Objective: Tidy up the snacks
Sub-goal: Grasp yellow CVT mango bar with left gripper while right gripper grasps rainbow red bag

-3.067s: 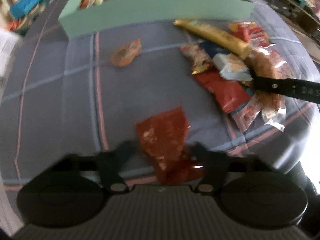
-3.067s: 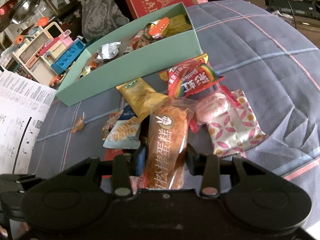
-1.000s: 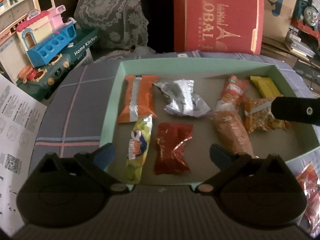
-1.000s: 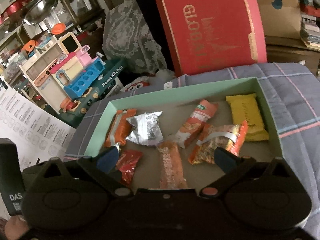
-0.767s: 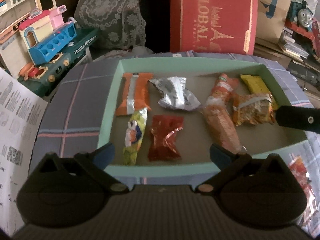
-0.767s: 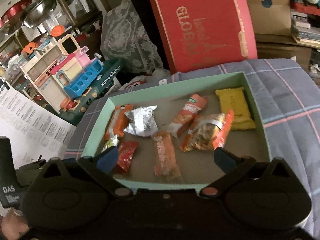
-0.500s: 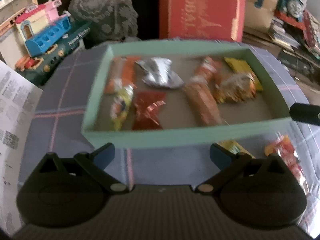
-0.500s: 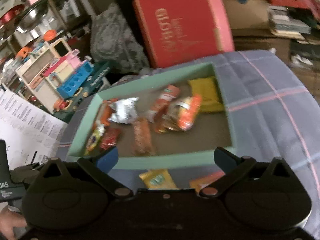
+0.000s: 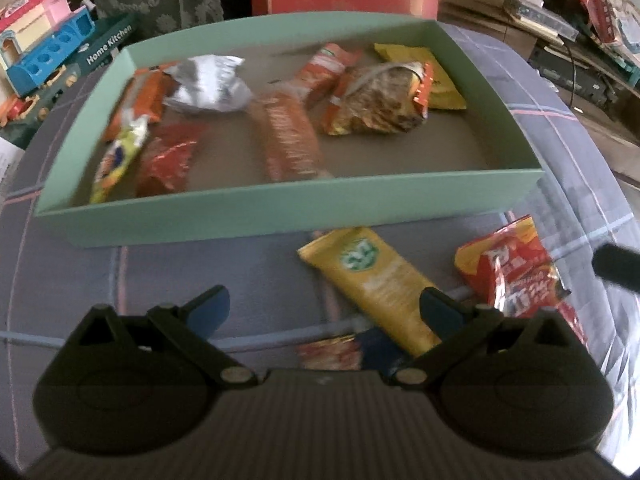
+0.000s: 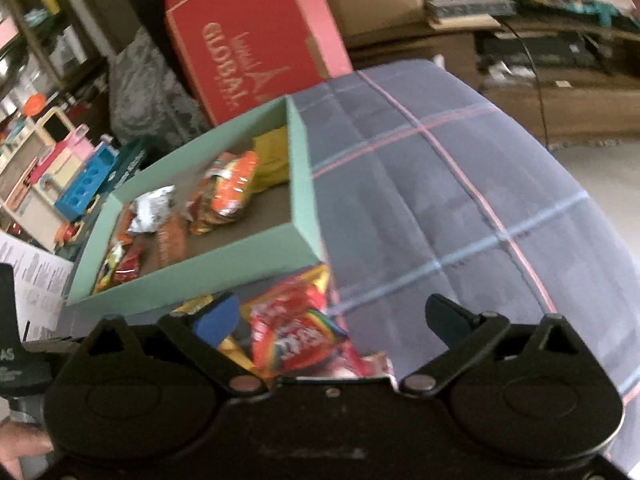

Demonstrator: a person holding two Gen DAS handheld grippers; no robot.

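The left tool (image 9: 322, 308) and the right tool (image 10: 332, 318) are both held with jaws wide apart and nothing between them. Just ahead of the left tool, a long yellow packet (image 9: 374, 280) with a green round logo is seen lying flat on the checked cloth (image 9: 160, 276), beside a crinkled red bag (image 9: 508, 272) and just outside the near wall of the green tray (image 9: 280, 212). The packet is judged light, soft and slippery, so it is best taken across its narrow middle.
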